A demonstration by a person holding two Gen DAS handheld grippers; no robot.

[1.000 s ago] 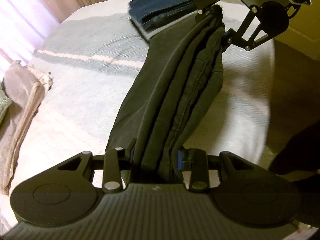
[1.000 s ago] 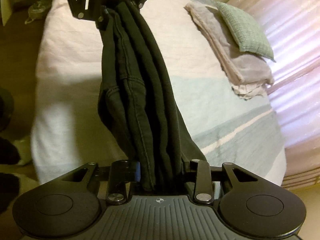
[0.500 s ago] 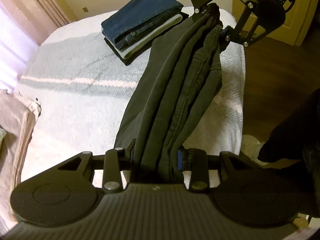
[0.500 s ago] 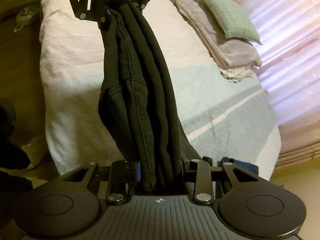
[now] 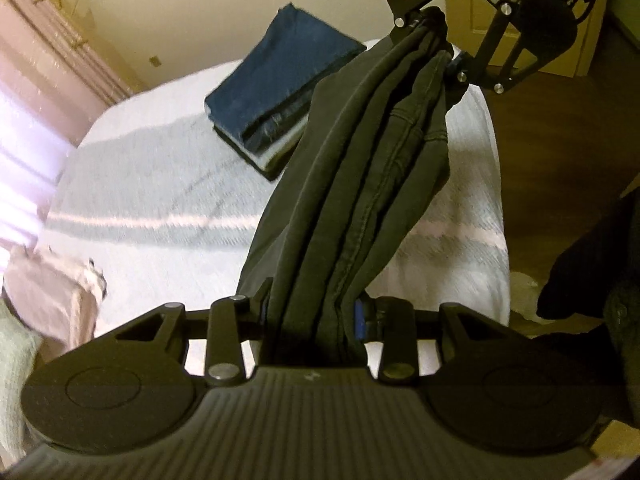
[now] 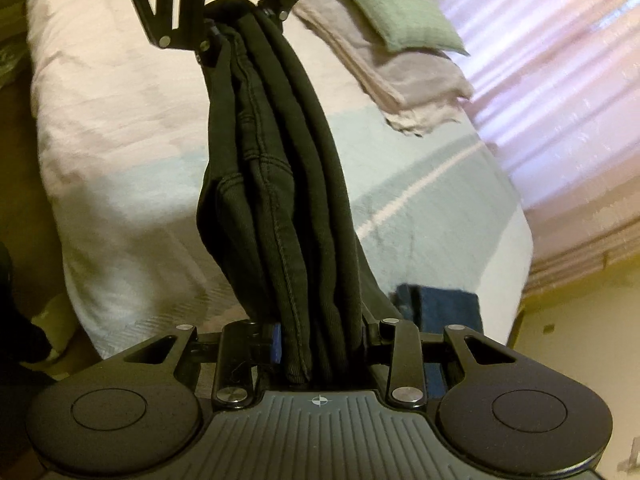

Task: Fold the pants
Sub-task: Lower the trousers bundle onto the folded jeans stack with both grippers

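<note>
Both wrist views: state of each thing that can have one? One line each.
black pants: folded into layers, held off the bed, stretched between both grippers.
left gripper: shut on one end of the pants.
right gripper: shut on the other end.
blue jeans: folded, top of a stack lying on the bed.
green pillow: resting on a folded beige blanket.

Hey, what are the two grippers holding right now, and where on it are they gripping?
Both hold the folded dark pants, one at each end: left gripper and right gripper are each clamped on a bunched end, with the bundle hanging between them above the bed.
</note>
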